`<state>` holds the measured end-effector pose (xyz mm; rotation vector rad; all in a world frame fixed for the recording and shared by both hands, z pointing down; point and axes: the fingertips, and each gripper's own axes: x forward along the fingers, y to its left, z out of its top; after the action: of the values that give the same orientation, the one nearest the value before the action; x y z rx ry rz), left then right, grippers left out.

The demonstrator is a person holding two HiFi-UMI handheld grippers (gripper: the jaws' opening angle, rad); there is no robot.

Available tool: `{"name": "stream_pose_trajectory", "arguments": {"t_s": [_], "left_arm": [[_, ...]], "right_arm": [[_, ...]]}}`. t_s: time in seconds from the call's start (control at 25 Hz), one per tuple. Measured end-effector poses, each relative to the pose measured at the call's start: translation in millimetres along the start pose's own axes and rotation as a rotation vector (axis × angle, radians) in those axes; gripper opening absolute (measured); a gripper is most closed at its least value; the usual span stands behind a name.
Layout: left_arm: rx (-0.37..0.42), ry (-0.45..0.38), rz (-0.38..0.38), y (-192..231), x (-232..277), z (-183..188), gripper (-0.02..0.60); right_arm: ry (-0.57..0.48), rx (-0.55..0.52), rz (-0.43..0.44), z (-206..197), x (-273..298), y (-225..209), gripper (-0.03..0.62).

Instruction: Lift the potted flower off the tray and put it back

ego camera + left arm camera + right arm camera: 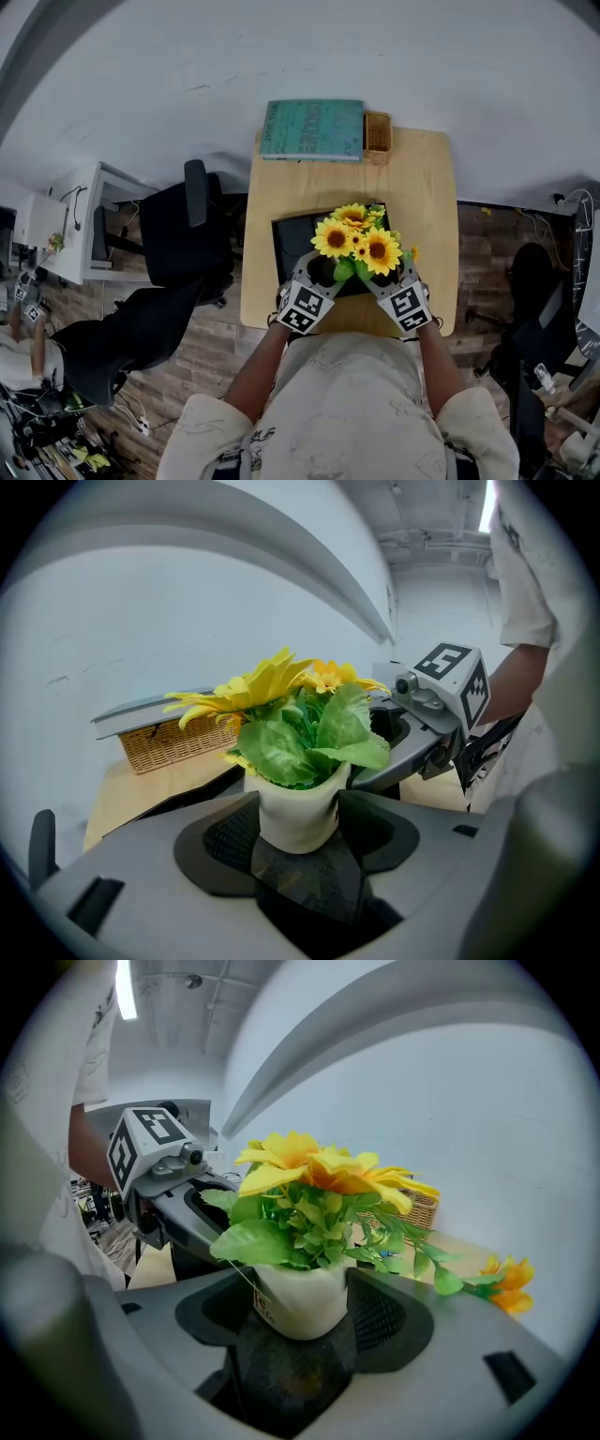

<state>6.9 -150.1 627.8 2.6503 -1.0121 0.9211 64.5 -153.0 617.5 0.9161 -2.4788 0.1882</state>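
Potted flower (357,244): upright, over the tray's (287,236) right half.
My left gripper (322,273): jaws pinching its white pot.
My right gripper (384,279): jaws pinching the same pot.

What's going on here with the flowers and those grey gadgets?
A person stands at a wooden table with tongs in each hand. The left tongs and the right tongs are both clamped on one small white pot of yellow flowers, one from each side. The pot is over a black tray; whether it is lifted clear or resting there cannot be told. A green book and a basket lie at the table's far end.
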Motion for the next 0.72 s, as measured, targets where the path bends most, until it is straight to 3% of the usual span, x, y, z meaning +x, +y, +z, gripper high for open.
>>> {"name": "stream_pose_trajectory", "arguments": {"t_s": [0.72], "left_arm": [[-0.014,-0.026,0.014,-1.5,-1.2,-0.4,0.264]], "right_arm": [[-0.003,0.015,-0.004,-0.6,-0.6,2.4,0.325]]}}
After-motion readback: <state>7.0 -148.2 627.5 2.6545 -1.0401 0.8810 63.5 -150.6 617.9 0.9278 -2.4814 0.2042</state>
